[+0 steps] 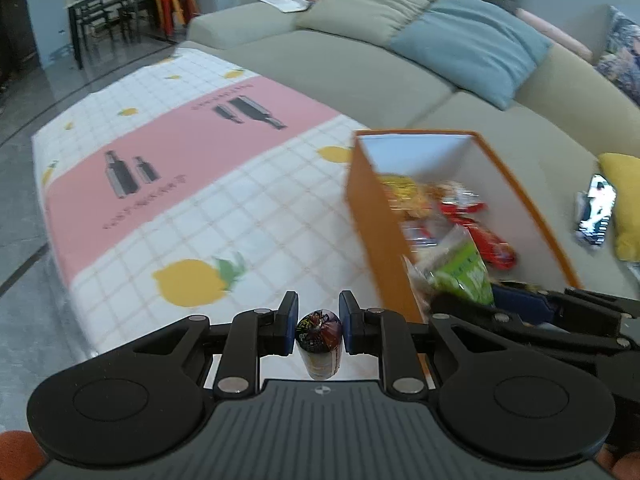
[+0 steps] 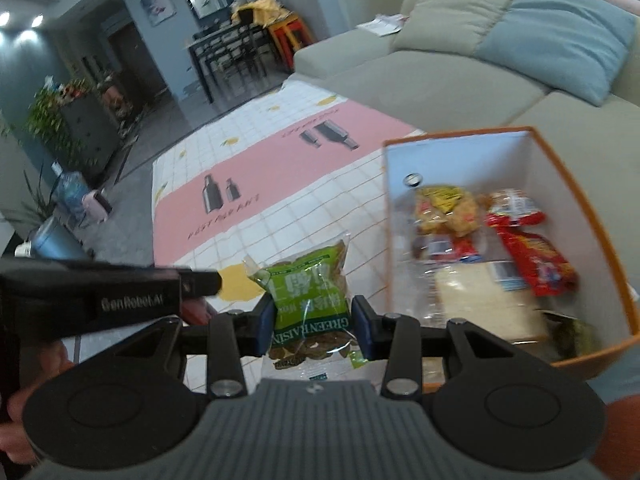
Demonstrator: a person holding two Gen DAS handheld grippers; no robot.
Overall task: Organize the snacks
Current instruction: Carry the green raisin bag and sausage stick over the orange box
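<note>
Raisin bag (image 2: 310, 304) clamped in my right gripper (image 2: 313, 326), just left of the box (image 2: 592, 240). Small candy (image 1: 319, 338) pinched in my left gripper (image 1: 319, 324). Plan: carry both over the rim, clear the wall, drop into free space near the red packs (image 2: 532, 248).

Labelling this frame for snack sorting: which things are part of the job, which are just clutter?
Job:
- small wrapped snack, gripped in left claw
- green raisin bag, gripped in right claw
- orange box, holding a red packet and yellow packet

Lying about:
- sofa, blue cushion
- lemon-print tablecloth
- yellow cushion
</note>
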